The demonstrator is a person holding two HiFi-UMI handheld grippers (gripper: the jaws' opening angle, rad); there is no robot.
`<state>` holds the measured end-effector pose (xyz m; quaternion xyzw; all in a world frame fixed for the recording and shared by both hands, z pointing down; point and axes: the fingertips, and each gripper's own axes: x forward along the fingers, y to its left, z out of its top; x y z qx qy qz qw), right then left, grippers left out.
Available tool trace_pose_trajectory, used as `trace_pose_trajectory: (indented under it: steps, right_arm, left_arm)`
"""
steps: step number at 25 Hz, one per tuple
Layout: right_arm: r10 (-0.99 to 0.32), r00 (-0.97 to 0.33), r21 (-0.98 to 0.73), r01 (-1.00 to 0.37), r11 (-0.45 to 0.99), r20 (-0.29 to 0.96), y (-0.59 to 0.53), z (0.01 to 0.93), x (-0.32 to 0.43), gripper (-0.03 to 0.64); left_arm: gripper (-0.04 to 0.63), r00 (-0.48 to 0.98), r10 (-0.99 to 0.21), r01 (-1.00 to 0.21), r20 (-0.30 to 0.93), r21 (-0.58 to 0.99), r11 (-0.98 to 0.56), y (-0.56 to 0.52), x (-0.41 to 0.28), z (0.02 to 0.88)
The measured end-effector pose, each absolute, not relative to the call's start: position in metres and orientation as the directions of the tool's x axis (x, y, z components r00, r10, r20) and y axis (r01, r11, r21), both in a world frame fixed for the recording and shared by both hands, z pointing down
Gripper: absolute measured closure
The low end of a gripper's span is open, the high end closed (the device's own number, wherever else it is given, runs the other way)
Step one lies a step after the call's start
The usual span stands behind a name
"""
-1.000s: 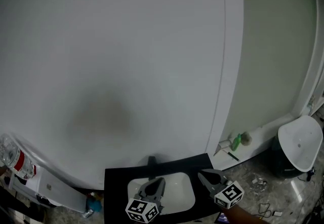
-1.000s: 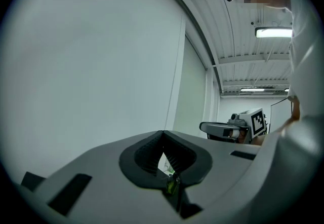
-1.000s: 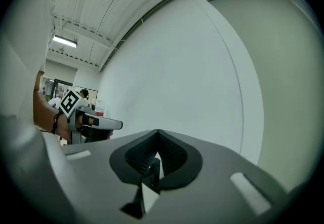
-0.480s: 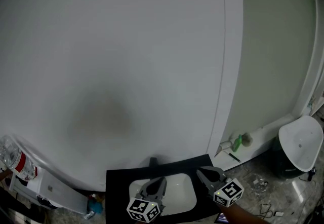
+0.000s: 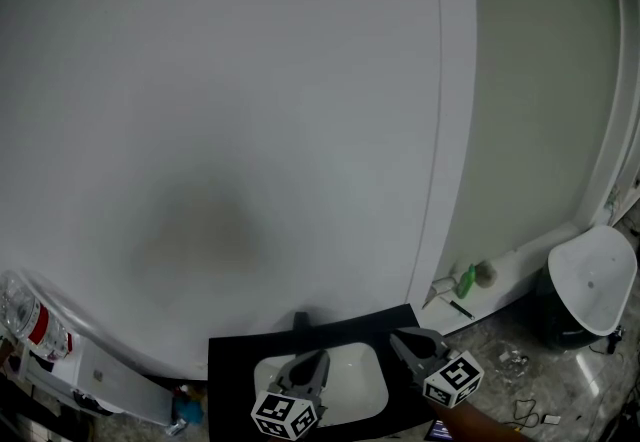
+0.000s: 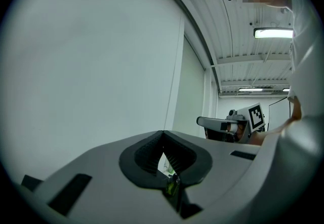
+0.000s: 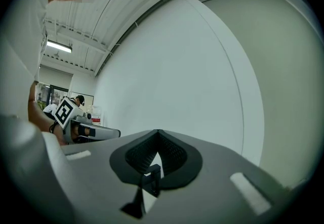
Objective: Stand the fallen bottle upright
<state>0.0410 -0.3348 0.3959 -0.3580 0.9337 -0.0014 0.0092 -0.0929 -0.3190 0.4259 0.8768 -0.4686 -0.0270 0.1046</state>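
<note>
A small green bottle (image 5: 467, 280) leans on the floor ledge at the foot of the wall, right of the sink; a sliver of green (image 6: 173, 183) also shows low between the left jaws. My left gripper (image 5: 318, 358) hovers over the white basin (image 5: 360, 400), pointing level at the wall, jaws together and empty. My right gripper (image 5: 398, 339) is beside it over the black counter (image 5: 228, 370), also shut and empty. Each gripper shows in the other's view: the right gripper (image 6: 201, 121) and the left gripper (image 7: 115, 133). Both jaw tips, left (image 6: 163, 133) and right (image 7: 158, 132), meet.
A dark faucet (image 5: 300, 318) stands behind the basin. A clear bottle with a red label (image 5: 28, 315) is at the far left above a white box (image 5: 110, 380). A white rounded fixture (image 5: 595, 280) stands at the right. Small litter lies on the speckled floor (image 5: 520, 370).
Nothing of note: the head view shifted very slightly, and both grippers kept their place and stayed shut.
</note>
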Motion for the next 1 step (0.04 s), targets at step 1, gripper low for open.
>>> trace_pose_trajectory:
  steps: [1]
  right_arm:
    - [-0.669,-0.743,-0.010,-0.669,0.743,-0.017,-0.3354,0.3956,0.0413,0.615]
  left_arm:
    - [0.589,0.560,-0.827,-0.816,0.051,0.209,-0.539,-0.3199,-0.0928,0.4259]
